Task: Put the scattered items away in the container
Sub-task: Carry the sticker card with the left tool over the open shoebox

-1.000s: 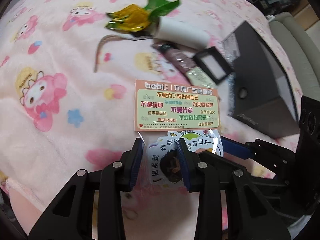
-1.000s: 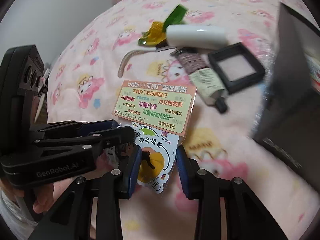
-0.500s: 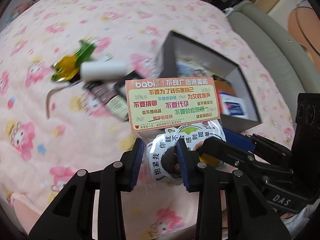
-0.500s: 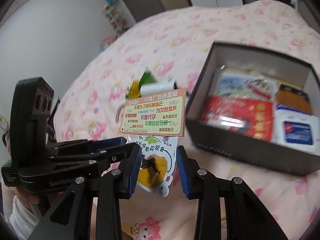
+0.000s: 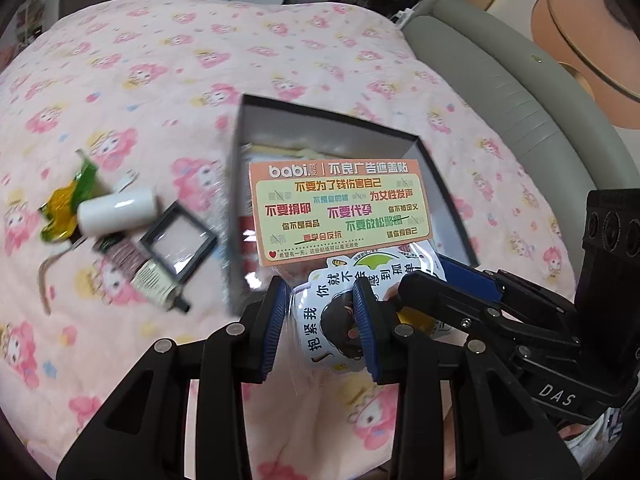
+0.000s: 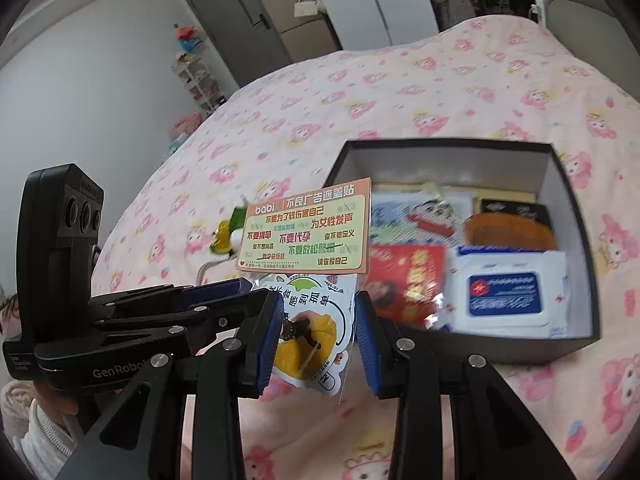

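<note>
A clear sticker pack with an orange header card hangs in the air between both grippers, in front of the dark open box. My left gripper and my right gripper both close on the pack's lower part, crossing each other. The pack also shows in the right wrist view, left of the box, which holds a wipes pack, a red packet and other items. A white bottle, a green-yellow wrapper, a tube and a black square frame lie on the bed.
The pink cartoon blanket covers the bed. A grey padded headboard runs along the right. A thin cord lies near the wrapper. A door and shelves stand beyond the bed.
Both grippers have lifted the sticker pack off the blanket and carried it right, toward the open box. The loose items on the bed stayed put.
</note>
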`<state>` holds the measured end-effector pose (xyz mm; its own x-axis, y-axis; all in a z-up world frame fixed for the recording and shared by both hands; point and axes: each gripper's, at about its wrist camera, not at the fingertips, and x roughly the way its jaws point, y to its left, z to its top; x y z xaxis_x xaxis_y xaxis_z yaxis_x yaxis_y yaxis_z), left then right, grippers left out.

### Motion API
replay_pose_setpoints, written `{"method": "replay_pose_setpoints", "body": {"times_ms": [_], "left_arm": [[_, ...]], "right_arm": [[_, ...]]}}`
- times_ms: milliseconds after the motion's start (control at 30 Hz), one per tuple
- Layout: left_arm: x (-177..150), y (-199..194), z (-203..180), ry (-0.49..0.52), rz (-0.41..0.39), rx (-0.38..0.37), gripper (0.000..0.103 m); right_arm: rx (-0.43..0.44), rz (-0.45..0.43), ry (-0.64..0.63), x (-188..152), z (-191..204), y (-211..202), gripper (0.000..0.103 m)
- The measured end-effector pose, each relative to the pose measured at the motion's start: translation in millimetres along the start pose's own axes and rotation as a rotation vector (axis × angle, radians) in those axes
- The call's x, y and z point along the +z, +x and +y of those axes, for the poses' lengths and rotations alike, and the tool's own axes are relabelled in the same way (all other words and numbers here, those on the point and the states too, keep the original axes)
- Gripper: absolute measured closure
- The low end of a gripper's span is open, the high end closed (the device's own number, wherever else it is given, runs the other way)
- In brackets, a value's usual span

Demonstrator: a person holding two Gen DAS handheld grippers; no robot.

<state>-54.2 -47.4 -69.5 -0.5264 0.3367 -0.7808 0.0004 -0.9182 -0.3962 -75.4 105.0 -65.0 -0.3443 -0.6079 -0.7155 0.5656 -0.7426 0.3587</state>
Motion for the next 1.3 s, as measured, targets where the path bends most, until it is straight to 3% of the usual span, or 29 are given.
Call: {"method": "replay_pose_setpoints", "body": {"times_ms": [300,500,867,1067,1167,1300], "left_arm": [[49,36,-26,0.079,0.001,0.025,0.070],[70,57,-24,0.071,0.008,0.035,0.070],[70,90,-3,0.043,0.064,0.071,0.069],[71,111,11,0.047,0.111,0.157,0.069],[70,109,15,0.036,0.075,0.220,0.067],[65,105,21,0.021,0.077,0.226,0.064]], "right_arm": [[-0.061,-0.024,-0.015,32,-31,-4,0.070],[-0.072,0.000,0.012,44,-51,12,0.070],[-0.083,0.061,0.005,49,-61,44,0.070],[-0.093,0.140,0.013,46,-71,74,0.070],[-0.117,0.176,0.032,41,-79,86,0.070],[-0.137,0.167,0.084,33,-92,82,0.070]]}}
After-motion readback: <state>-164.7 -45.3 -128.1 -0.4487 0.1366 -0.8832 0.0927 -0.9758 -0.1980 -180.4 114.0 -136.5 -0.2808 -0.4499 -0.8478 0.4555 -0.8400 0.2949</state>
